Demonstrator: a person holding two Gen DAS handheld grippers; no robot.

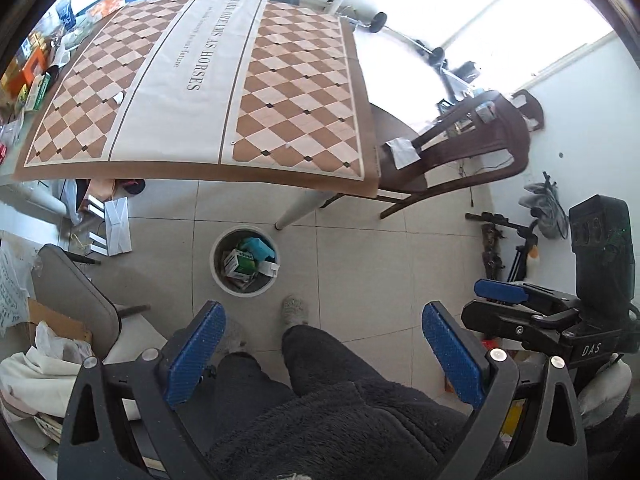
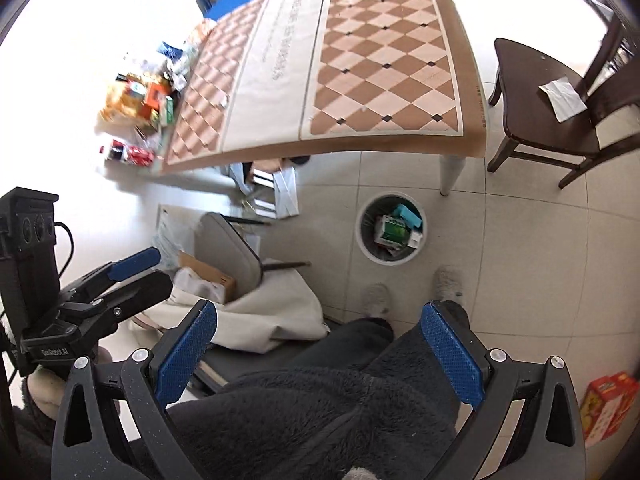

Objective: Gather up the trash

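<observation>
A white trash bin stands on the tiled floor near a table leg; it also shows in the right wrist view. It holds a green-and-white box and a teal item. A small white scrap lies on the checkered tablecloth. My left gripper is open and empty, held above my lap. My right gripper is open and empty too, also above my lap; it shows at the right edge of the left wrist view.
Boxes and packets crowd the table's left edge. A dark wooden chair with a white paper on its seat stands right of the table. A grey chair, a cardboard box and cloth bags lie left.
</observation>
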